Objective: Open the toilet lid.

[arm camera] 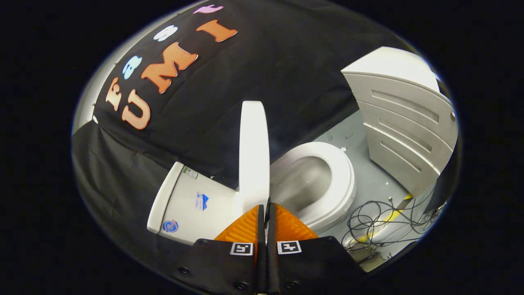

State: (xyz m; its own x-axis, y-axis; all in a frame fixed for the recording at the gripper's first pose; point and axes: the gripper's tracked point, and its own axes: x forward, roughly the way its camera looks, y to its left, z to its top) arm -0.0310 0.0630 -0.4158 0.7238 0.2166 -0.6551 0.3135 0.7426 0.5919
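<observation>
Two fingers of the gripper [266, 209] are clenched together, grasping nothing, tips just below the glossy white plastic toilet lid [254, 151], raised upright mid-frame. Right of it, the white oval toilet bowl [327, 180] gapes open; its contents aren't discernible.

One toilet [229, 196] with one raised lid [254, 151], one cabinet [409, 123], one cable tangle [380, 221], one closed tongs [267, 211].

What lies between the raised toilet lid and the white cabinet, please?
In the gripper view, the open toilet seat and bowl, then bare grey floor, separate the lid from the cabinet. The gripper is shut just before the lid.
</observation>
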